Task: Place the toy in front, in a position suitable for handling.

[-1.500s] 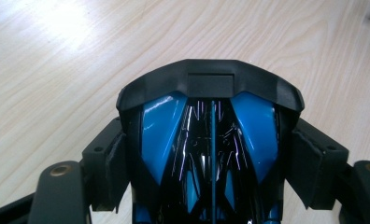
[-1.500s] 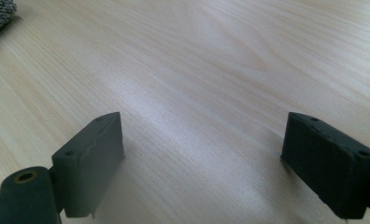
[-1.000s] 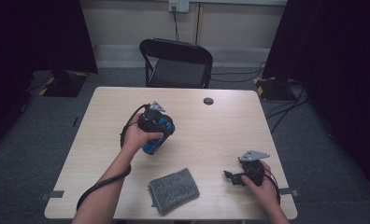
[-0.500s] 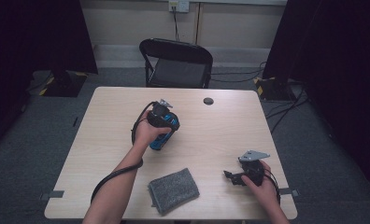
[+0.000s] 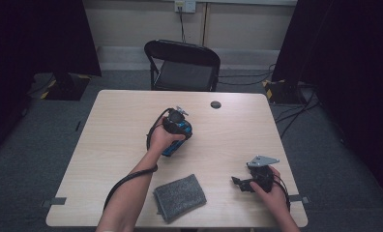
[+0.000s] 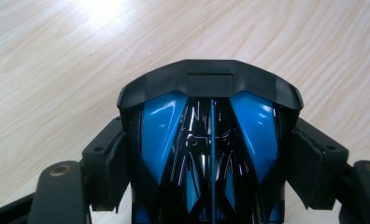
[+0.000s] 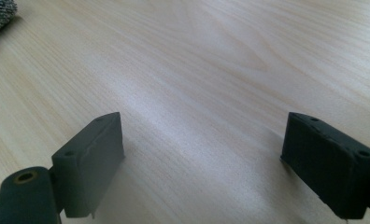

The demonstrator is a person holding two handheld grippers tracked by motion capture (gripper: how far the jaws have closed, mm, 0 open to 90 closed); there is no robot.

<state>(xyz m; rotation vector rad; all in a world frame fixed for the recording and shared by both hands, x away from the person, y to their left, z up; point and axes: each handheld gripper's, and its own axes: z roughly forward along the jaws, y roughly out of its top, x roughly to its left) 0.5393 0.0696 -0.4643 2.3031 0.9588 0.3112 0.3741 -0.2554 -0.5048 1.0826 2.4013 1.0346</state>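
Blue-and-black object (image 6: 210,154) clamped in my left claw (image 6: 211,172), lower part cut off, identity unclear. Right claw (image 7: 211,168) gapes wide over desk (image 7: 211,70), holding nothing.

Left arm: my forearm reaches in from the lower edge and runs forward to mid-surface, hand wrapped around the left tool (image 5: 176,126), cable looping back along the wrist. Its jaws stand clamped against something between them, pads (image 6: 109,163) pressing each side.

Right arm: my hand sits low near the near right edge, holding the right tool (image 5: 243,182) pointed leftward. Its jaws stand wide apart, pads (image 7: 92,158) gripping nothing.
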